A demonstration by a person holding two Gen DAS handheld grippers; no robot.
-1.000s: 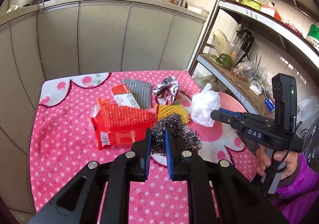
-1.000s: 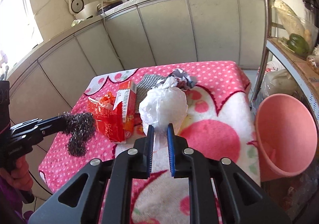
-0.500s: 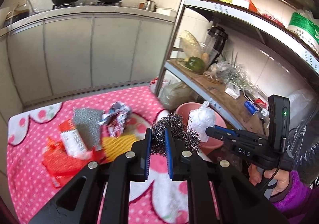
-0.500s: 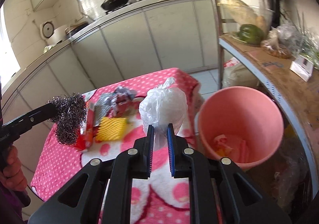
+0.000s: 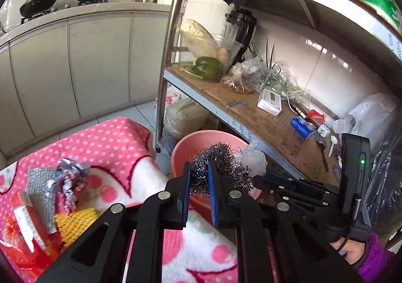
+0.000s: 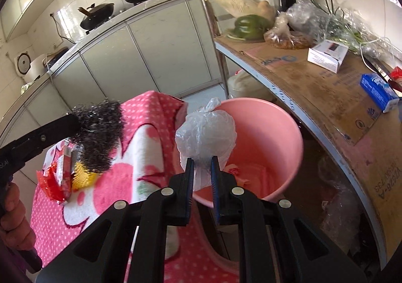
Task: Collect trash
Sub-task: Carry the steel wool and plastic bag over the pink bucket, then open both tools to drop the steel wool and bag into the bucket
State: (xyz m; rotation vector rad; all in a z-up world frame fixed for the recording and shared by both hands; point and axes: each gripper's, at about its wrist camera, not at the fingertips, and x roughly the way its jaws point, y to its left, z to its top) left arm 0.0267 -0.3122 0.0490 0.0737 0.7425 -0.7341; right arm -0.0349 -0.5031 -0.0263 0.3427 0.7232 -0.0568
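Note:
My left gripper [image 5: 198, 177] is shut on a steel wool scrubber [image 5: 221, 159] and holds it in the air at the near rim of a pink bucket [image 5: 186, 142]. My right gripper [image 6: 202, 169] is shut on a crumpled white plastic bag [image 6: 206, 132] and holds it above the pink bucket [image 6: 279, 132], which has scraps inside. The scrubber also shows in the right wrist view [image 6: 100, 137], above the table's edge. More trash lies on the pink dotted cloth [image 5: 113, 139]: a red wrapper [image 5: 22, 252], a yellow net [image 5: 75, 222], a silver pad [image 5: 41, 195] and crumpled foil [image 5: 70, 177].
A metal shelf rack [image 5: 241, 117] stands right behind the bucket, loaded with boxes, bags and vegetables; its upright post [image 5: 168, 56] is close to the table corner. Grey kitchen cabinets [image 5: 88, 61] line the back wall.
Both grippers have swung right from over the table to the pink bucket, carrying the scrubber and the plastic bag. The bag now hangs over the bucket's mouth.

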